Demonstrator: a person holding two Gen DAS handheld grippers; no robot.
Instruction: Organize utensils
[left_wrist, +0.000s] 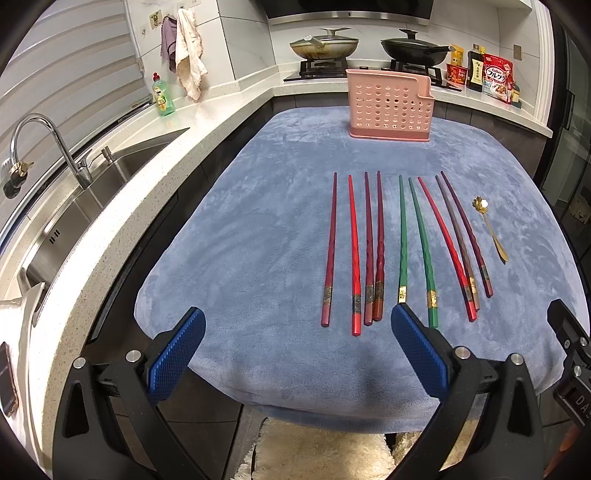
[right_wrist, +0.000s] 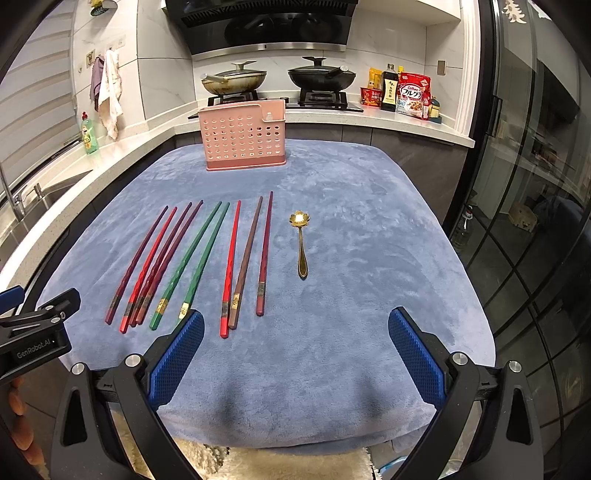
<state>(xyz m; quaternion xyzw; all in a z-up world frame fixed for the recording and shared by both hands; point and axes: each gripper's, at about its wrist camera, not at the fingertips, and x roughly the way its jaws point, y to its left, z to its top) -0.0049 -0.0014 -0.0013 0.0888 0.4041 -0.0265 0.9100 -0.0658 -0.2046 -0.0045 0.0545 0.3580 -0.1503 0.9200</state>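
Observation:
Several chopsticks lie side by side on a blue cloth (left_wrist: 258, 258): dark red and red ones (left_wrist: 354, 254), two green ones (left_wrist: 403, 240), then a red, a brown and a purple one (left_wrist: 465, 236). A gold spoon (left_wrist: 493, 230) lies right of them. A pink perforated utensil holder (left_wrist: 390, 105) stands upright at the far end. In the right wrist view the chopsticks (right_wrist: 199, 258), spoon (right_wrist: 301, 243) and holder (right_wrist: 244, 138) show too. My left gripper (left_wrist: 297, 325) is open and empty above the cloth's near edge. My right gripper (right_wrist: 295, 328) is open and empty, near the chopstick ends.
A sink with a tap (left_wrist: 55, 147) and a counter run along the left. A green dish-soap bottle (left_wrist: 162, 96) stands by the wall. A stove with two pans (left_wrist: 325, 46) and food packets (left_wrist: 496, 77) sit behind the holder. A glass door (right_wrist: 535, 221) is right.

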